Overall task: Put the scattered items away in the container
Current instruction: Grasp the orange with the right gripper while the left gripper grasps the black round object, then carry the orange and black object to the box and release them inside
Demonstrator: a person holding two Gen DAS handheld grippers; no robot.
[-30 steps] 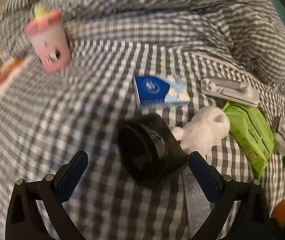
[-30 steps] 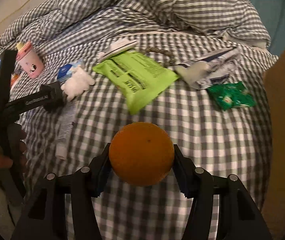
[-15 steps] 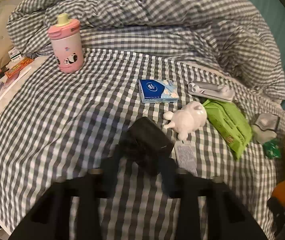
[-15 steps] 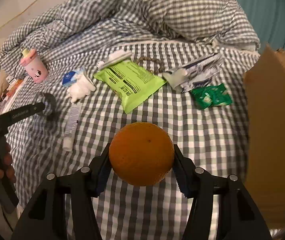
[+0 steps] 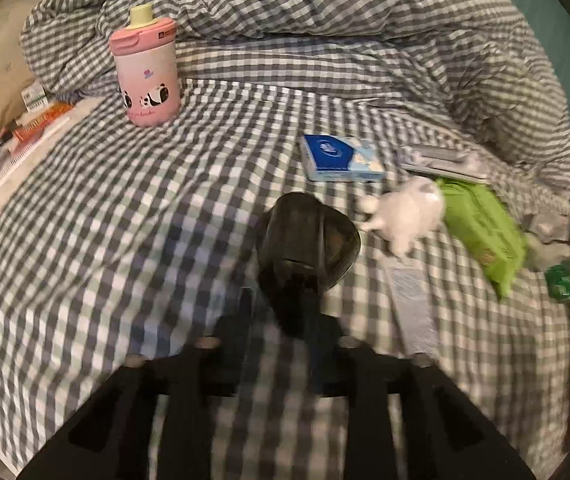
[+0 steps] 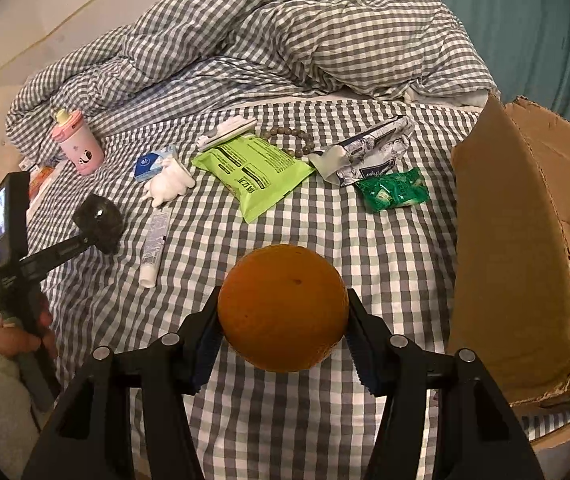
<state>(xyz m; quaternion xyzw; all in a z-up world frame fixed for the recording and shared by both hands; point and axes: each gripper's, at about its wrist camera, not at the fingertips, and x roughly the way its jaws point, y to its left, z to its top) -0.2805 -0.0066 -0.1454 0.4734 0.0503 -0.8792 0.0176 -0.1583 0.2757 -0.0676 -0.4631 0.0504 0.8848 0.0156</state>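
My right gripper (image 6: 283, 320) is shut on an orange (image 6: 283, 306) and holds it above the checked bed, left of an open cardboard box (image 6: 517, 240). My left gripper (image 5: 285, 320) is shut on a black round object (image 5: 309, 240) and holds it above the bed; it also shows in the right wrist view (image 6: 99, 222). On the bed lie a white toy (image 6: 167, 184), a green packet (image 6: 257, 172), a tube (image 6: 155, 246), a blue tissue pack (image 6: 151, 162), a small green wrapper (image 6: 391, 194) and a silver wrapper (image 6: 369, 154).
A pink panda cup (image 5: 145, 76) stands upright at the far left of the bed. A bead bracelet (image 6: 289, 138) and a white clip (image 6: 227, 132) lie behind the green packet. A bunched duvet (image 6: 285, 40) fills the back. Small clutter (image 5: 33, 124) lies off the bed's left edge.
My left gripper closed on the black object and lifted it off the bed. My right gripper drew back with the orange, and the cardboard box came into view on the right.
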